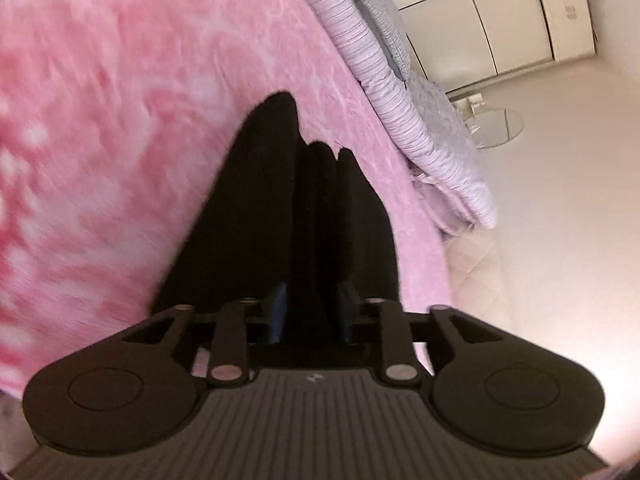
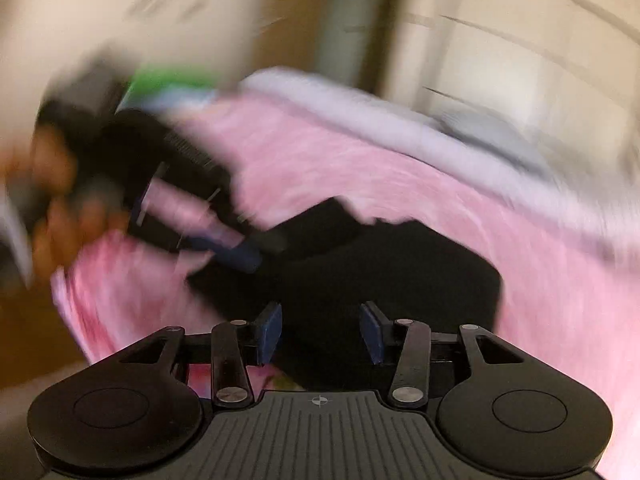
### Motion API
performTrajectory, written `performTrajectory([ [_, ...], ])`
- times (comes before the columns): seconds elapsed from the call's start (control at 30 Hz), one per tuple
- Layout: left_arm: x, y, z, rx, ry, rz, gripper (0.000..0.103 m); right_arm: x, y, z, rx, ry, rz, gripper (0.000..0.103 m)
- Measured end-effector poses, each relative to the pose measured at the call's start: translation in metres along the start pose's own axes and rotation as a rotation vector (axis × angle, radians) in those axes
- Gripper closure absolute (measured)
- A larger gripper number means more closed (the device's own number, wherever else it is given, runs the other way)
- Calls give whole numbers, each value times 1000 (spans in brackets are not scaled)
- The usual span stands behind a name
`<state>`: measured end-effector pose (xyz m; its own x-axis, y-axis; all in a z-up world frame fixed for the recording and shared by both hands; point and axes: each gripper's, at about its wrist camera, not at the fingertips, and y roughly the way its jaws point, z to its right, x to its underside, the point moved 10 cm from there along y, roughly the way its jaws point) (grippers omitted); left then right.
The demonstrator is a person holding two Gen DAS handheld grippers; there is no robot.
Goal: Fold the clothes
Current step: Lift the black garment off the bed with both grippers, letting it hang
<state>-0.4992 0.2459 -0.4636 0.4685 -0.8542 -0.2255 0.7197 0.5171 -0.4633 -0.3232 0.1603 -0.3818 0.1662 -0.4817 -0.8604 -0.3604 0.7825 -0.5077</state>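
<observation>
A black garment (image 1: 276, 208) hangs in bunched folds from my left gripper (image 1: 311, 312), whose blue pads are shut on it above a pink fluffy blanket (image 1: 120, 120). In the right wrist view the same black garment (image 2: 380, 272) lies on the pink blanket (image 2: 360, 184). My right gripper (image 2: 320, 332) is open just over the garment's near edge, with cloth between the pads but not pinched. The left gripper (image 2: 236, 250) shows at the left of that view, held by a hand (image 2: 56, 200), its pads on the garment's edge. The right wrist view is heavily blurred.
A folded lilac striped duvet (image 1: 376, 80) and grey pillows (image 1: 384, 12) lie along the far edge of the bed. White wardrobe doors (image 1: 500, 20) stand behind, and a small glass table (image 1: 496, 128) stands on the pale floor.
</observation>
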Motion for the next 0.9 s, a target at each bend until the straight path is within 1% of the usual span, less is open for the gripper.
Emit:
performTrajectory([
  [0.03, 0, 6, -1, 6, -19, -13, 72, -4, -3, 24, 11, 145, 2, 58],
  [0.07, -1, 11, -3, 9, -34, -21, 72, -2, -5, 52, 23, 325, 1, 58],
  [0.13, -5, 22, -4, 31, -66, -29, 72, 12, -3, 99, 37, 669, -19, 58],
  [0.2, -9, 32, -2, 61, -95, -40, 69, 34, 6, 133, -7, 1006, -39, 58],
  [0.27, -11, 42, 1, 72, -103, -56, 68, 50, 21, 153, -64, 1260, -49, 58],
  [0.33, -13, 54, 3, 73, -95, -76, 68, 60, 35, 161, -96, 1389, -54, 59],
  [0.4, -14, 64, 9, 61, -58, -78, 70, 63, 43, 167, -124, 1470, -48, 60],
  [0.43, -15, 67, 14, 51, -25, -72, 71, 63, 46, 168, -130, 1483, -48, 60],
  [0.47, -16, 69, 19, 39, 13, -63, 78, 62, 49, 169, -134, 1493, -47, 60],
  [0.5, -16, 70, 27, 28, 74, -52, 85, 61, 48, 174, -134, 1491, -46, 60],
  [0.57, -16, 64, 44, -1, 221, -20, 87, 59, 44, 175, -127, 1463, -47, 61],
  [0.63, -20, 51, 62, -16, 355, 23, 88, 55, 41, 169, -122, 1400, -47, 62],
  [0.73, -30, 21, 79, -3, 479, 85, 88, 34, 42, 150, -128, 1202, -50, 63],
  [0.8, -35, 6, 75, -18, 531, 103, 88, 18, 46, 133, -119, 1052, -66, 63],
  [0.83, -39, 1, 67, -31, 527, 103, 88, 12, 48, 124, -105, 972, -77, 63],
  [0.9, -44, -3, 42, -68, 479, 102, 88, 1, 54, 106, -79, 817, -101, 63],
])
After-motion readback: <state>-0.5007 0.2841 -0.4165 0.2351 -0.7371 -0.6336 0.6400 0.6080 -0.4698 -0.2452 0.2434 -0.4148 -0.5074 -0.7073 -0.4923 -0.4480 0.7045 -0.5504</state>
